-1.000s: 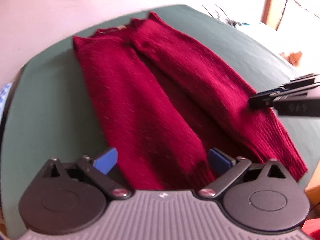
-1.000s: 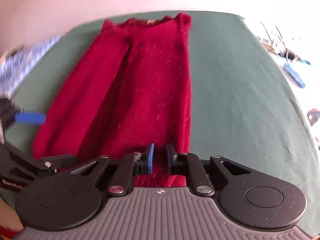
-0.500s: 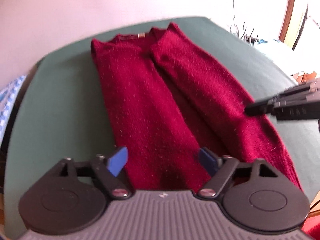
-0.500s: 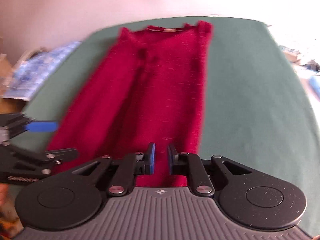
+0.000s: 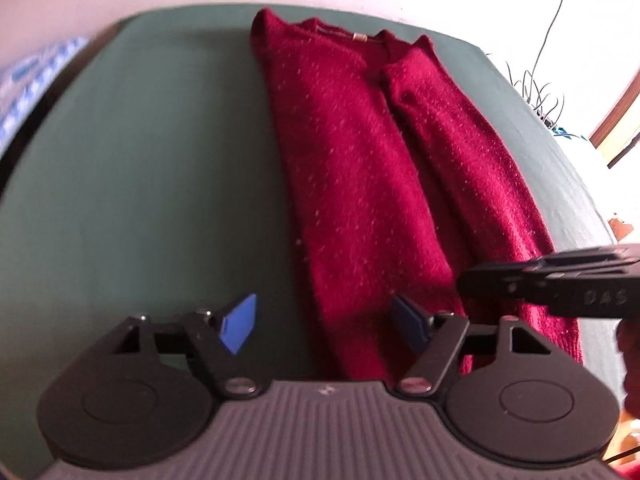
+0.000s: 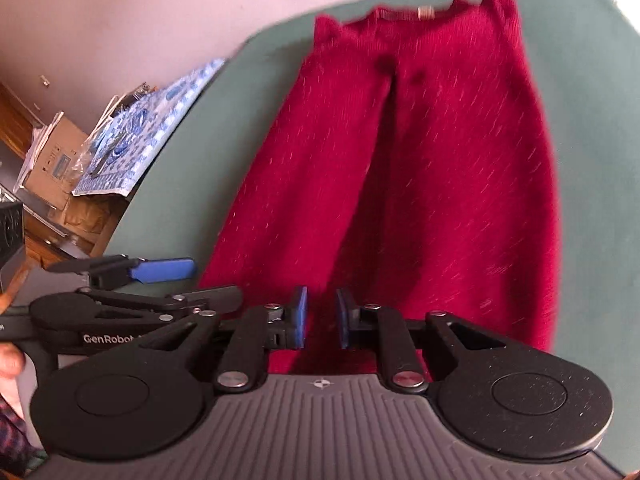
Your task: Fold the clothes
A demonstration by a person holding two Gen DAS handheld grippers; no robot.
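We have the sweater (image 5: 360, 184) lying lengthwise on the green worktop (image 5: 160, 160), both sides already folded inward. The crosswise fold is left. Our left gripper (image 5: 324, 324) is closing around the near hem, not yet pinching; the right gripper (image 6: 320, 318) is opening, empty, above that hem.

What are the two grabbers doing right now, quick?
Left gripper: open, jaws closing, over the red sweater edge, gripping nothing.
Right gripper: narrow gap, jaws opening, holding nothing.
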